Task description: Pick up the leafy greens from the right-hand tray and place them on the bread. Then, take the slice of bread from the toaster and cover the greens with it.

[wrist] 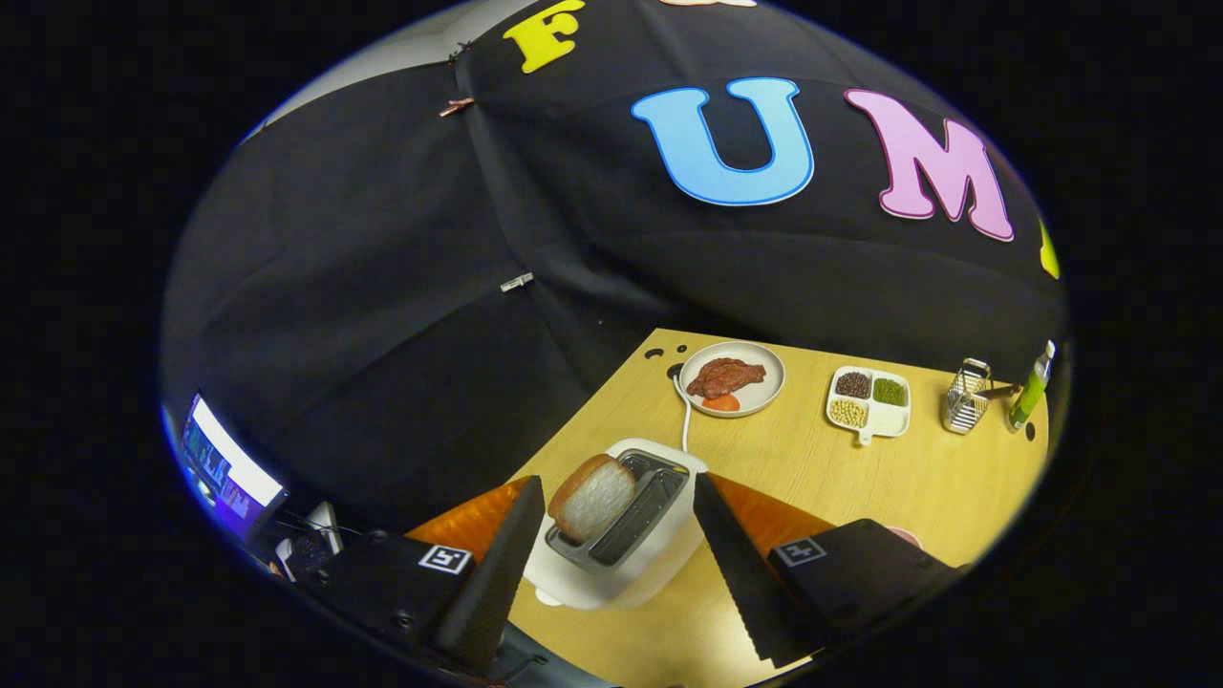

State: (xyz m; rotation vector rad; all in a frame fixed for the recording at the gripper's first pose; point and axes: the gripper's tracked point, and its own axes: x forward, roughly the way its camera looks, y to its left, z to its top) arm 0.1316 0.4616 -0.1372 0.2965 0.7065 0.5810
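A white toaster (pixel 642 564) stands on the wooden table (pixel 860 468), just ahead of my fingers and between them. A slice of bread (pixel 592 497) sticks up out of its near slot, tilted, close to the left finger (pixel 506 549). My gripper (pixel 619 497) is open, its fingers spread to either side of the toaster, and neither one touches the bread.
Beyond the toaster lie a round plate (pixel 764 377) with a piece of meat and a red slice, a white divided dish (pixel 884 418) of beans, a wire holder (pixel 965 397) and a green bottle (pixel 1030 392). The toaster's cord (pixel 685 416) runs back toward the plate. A screen (pixel 225 468) glows off the table to the left.
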